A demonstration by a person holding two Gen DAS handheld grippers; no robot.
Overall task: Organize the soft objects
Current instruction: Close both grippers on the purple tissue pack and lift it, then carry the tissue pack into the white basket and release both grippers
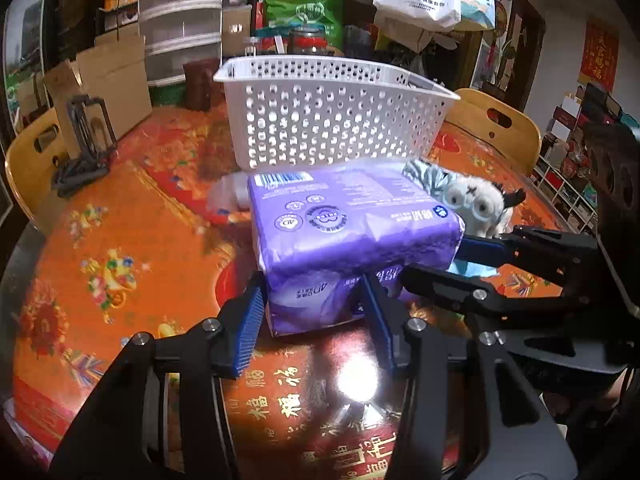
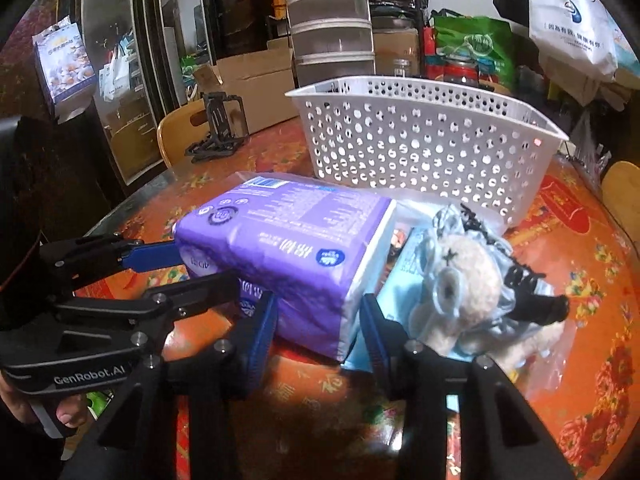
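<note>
Purple tissue pack (image 1: 344, 236) flat on orange patterned tablecloth (image 1: 120, 248), just in front of white perforated basket (image 1: 332, 116). Left gripper (image 1: 314, 312) at near end of pack, blue pads (image 1: 250, 320) pressed against both sides: clamped on pack. Right gripper (image 2: 320, 316) at right near corner of same pack, pads (image 2: 262, 332) tight on the wrapper there: clamped too. Each gripper visible in the other's view, reaching in from the side. Plush toy (image 2: 460, 292), cream with black bits, lying right of pack, touching or nearly so; pale blue packet (image 2: 416, 256) under it. Basket upright; contents not visible. Wooden chair backs (image 1: 496, 124) beyond table edge.
</note>
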